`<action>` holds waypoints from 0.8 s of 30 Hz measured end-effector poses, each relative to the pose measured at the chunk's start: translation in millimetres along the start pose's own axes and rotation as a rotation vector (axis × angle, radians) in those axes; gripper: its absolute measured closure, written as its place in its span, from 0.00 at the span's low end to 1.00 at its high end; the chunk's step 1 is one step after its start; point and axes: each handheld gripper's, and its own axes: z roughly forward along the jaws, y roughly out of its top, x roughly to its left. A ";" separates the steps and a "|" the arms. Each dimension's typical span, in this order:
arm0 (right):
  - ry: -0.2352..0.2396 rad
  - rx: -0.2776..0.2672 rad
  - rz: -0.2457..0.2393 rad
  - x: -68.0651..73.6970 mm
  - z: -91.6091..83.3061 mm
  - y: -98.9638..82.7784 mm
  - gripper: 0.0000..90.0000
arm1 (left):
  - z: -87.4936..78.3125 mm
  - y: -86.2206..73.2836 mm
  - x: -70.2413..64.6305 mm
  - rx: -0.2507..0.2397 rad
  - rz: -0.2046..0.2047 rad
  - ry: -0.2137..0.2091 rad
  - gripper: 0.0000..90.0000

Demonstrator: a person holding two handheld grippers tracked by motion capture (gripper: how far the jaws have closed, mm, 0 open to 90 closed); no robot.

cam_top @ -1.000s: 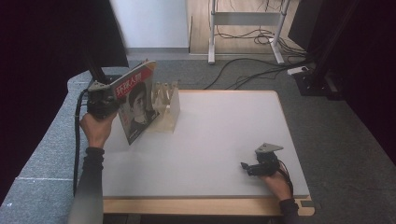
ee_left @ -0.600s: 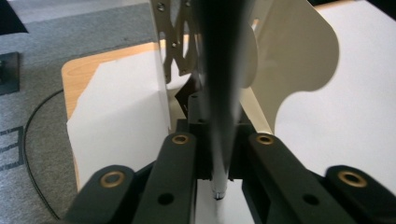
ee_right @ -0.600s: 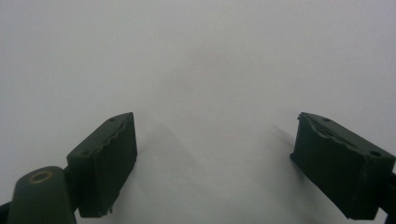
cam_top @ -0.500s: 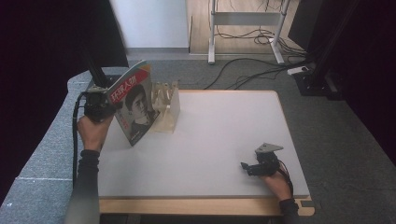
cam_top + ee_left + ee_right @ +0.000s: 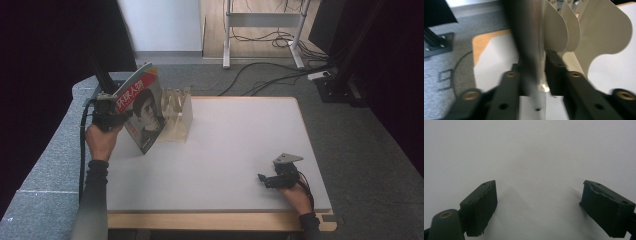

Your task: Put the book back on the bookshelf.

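Observation:
A magazine with a portrait on its cover stands tilted at the table's left side. Its lower corner is on the white table top, right beside a pale wooden slotted rack. My left gripper is at the magazine's left edge. In the left gripper view the blurred magazine edge runs between the jaws of the left gripper. These jaws have just been opening, with a thin gap at one pad, and the rack's dividers rise just behind. My right gripper rests open near the front right, and the right gripper has nothing between its fingers.
The table's left edge and a grey carpeted ledge lie under the left arm. Behind the table are cables on the floor and a metal stand. White surface stretches between the rack and the right gripper.
The magazine has tipped slightly to the left along with the left hand. The right gripper has stayed where it was.

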 end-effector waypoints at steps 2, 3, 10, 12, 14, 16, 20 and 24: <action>0.000 -0.001 0.000 -0.1 0.0 0.0 0.14 | 1.7 -1.0 0.7 0.008 -0.001 0.003 0.68; 0.000 0.000 0.000 0.0 0.0 0.0 0.14 | 1.7 -1.3 1.1 0.009 0.002 0.001 0.63; -0.001 -0.001 -0.001 -0.1 0.1 0.2 0.14 | -1.3 -5.0 1.2 -0.022 -0.003 -0.012 0.39; -0.002 0.000 -0.003 -0.1 0.1 0.2 0.14 | -3.2 -6.5 1.3 -0.030 -0.003 -0.022 0.33; -0.002 0.000 -0.002 -0.1 0.1 0.3 0.14 | -6.9 -8.9 1.0 -0.037 0.013 -0.023 0.29; -0.002 0.001 -0.005 -0.2 0.1 0.3 0.14 | -9.6 -10.4 1.0 -0.042 0.012 -0.028 0.22; -0.002 0.001 -0.005 0.0 0.1 0.4 0.14 | -19.5 -17.6 1.5 -0.070 0.001 -0.058 0.16; -0.002 0.001 -0.007 -0.1 0.1 0.4 0.14 | -28.0 -27.7 1.0 -0.082 -0.015 -0.094 0.13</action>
